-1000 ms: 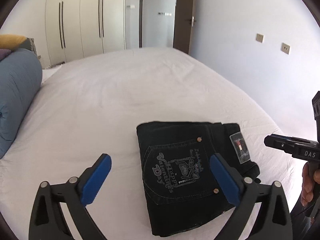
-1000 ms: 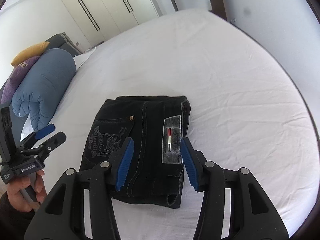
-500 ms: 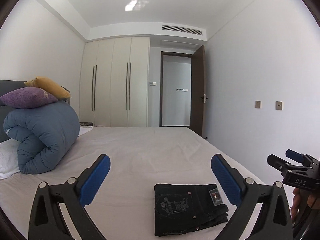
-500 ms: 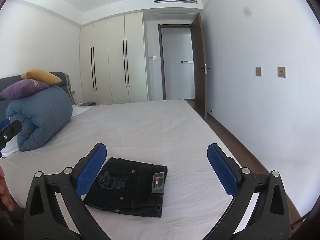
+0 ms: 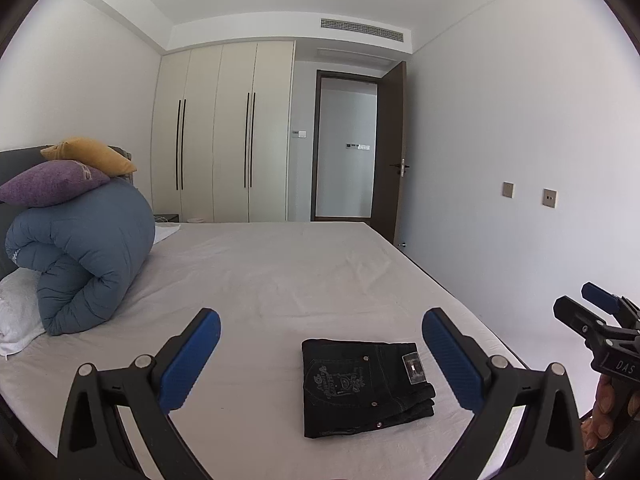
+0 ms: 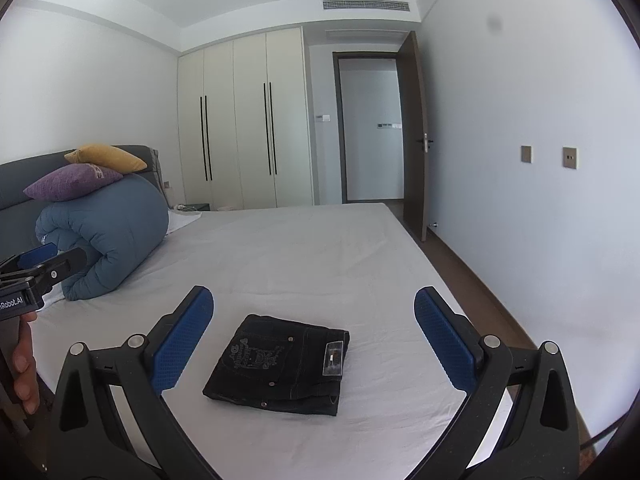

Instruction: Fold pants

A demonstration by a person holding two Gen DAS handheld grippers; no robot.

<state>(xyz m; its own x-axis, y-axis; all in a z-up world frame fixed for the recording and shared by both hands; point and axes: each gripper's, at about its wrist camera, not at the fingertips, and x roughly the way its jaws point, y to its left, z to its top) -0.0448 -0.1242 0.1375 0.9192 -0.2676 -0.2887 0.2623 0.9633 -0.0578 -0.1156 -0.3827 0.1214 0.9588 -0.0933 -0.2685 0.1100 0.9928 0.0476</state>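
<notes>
RISK: little left to spoil, a gripper dipping back could snag and unfold the bundle | CONTAINERS: none in view | JAWS: left gripper wide, empty; right gripper wide, empty | PANTS: folded black jeans flat on the white bed, 6 o'clock, below both grippers, untouched

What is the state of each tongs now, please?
Left tongs: open, holding nothing.
Right tongs: open, holding nothing.
</notes>
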